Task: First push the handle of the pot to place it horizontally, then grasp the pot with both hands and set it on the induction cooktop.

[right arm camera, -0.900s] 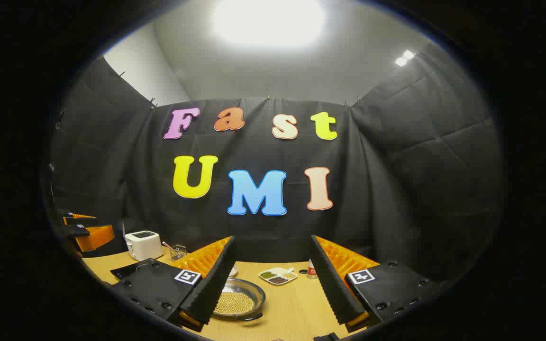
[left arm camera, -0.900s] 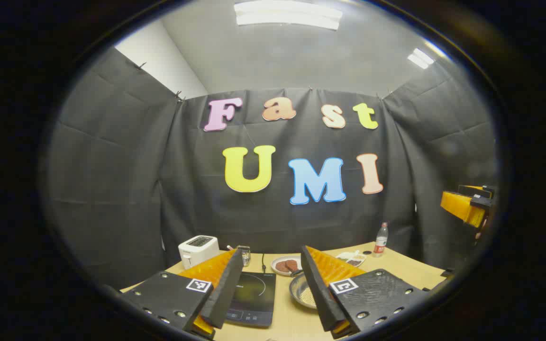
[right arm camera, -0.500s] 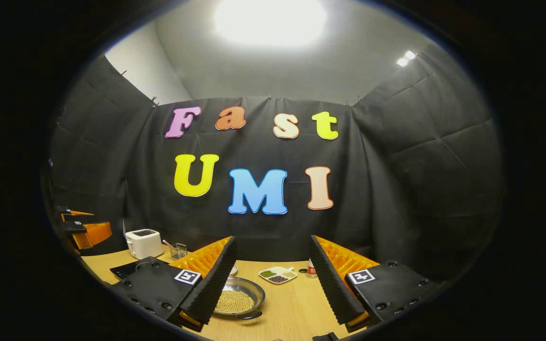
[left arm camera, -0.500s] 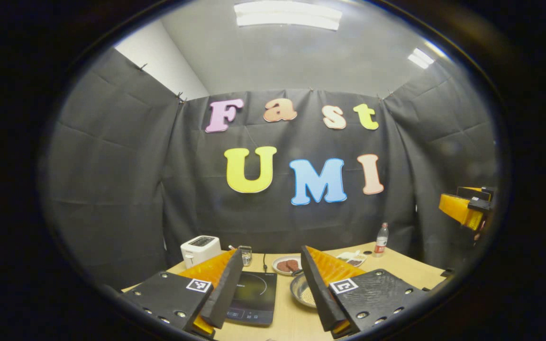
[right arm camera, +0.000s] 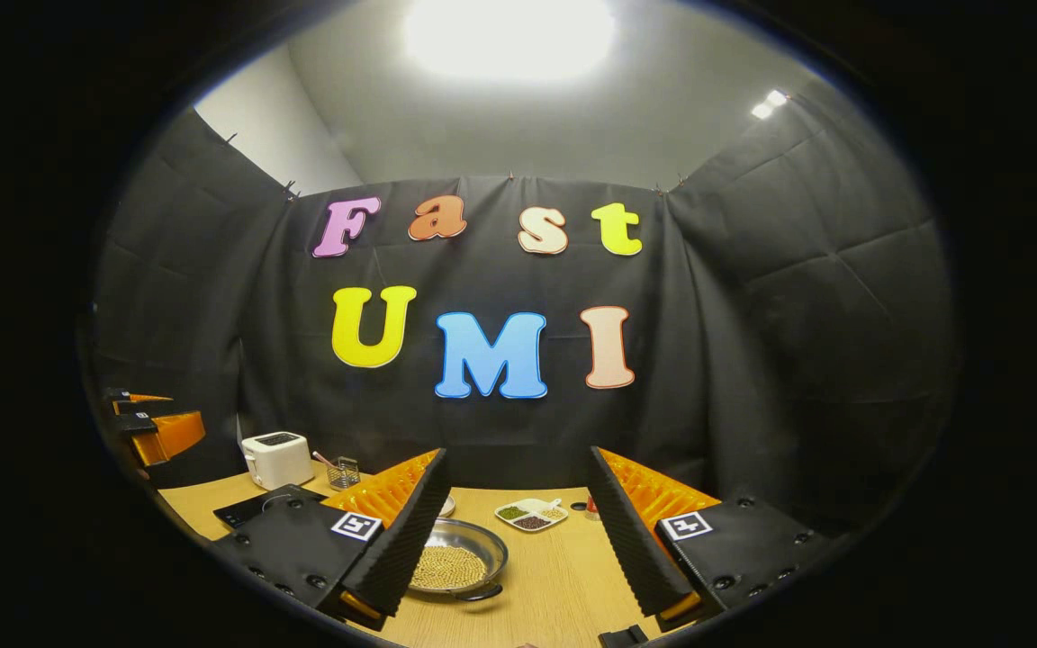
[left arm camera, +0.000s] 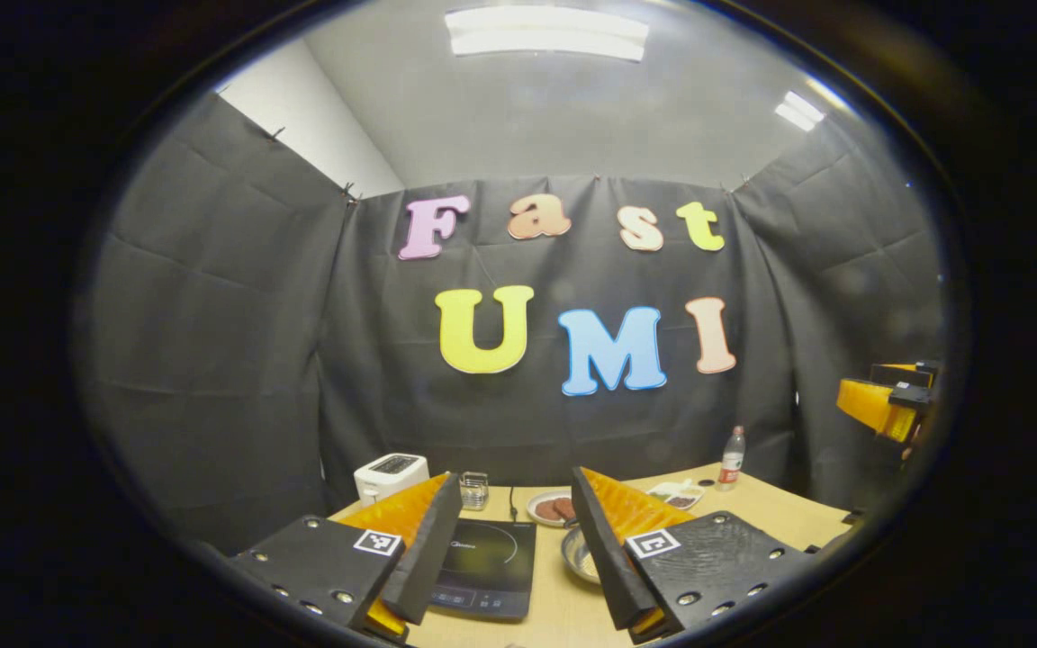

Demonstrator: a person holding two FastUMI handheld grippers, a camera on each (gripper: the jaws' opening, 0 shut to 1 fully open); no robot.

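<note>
The pot point(right arm camera: 457, 565) is a shallow metal pan holding yellowish grains, with a dark handle point(right arm camera: 480, 594) on its near rim. It rests on the wooden table point(right arm camera: 554, 576), partly behind one finger of my right gripper point(right arm camera: 518, 454), which hovers open above it and holds nothing. In the left gripper view the pot point(left arm camera: 578, 555) peeks out beside a finger. The black induction cooktop point(left arm camera: 487, 567) lies to its left, under my open left gripper point(left arm camera: 516, 480). The cooktop's corner point(right arm camera: 244, 513) also appears in the right gripper view.
A white toaster point(left arm camera: 390, 475), a small wire basket point(left arm camera: 474, 490) and a plate of brown pieces point(left arm camera: 550, 507) stand behind the cooktop. A divided dish point(right arm camera: 532, 516) and a bottle point(left arm camera: 732, 457) sit farther right. The other gripper point(left arm camera: 888, 400) hangs at the right edge.
Both views have drifted slightly, so the table things sit a bit lower and to the right. The pot has not moved and both grippers have stayed open.
</note>
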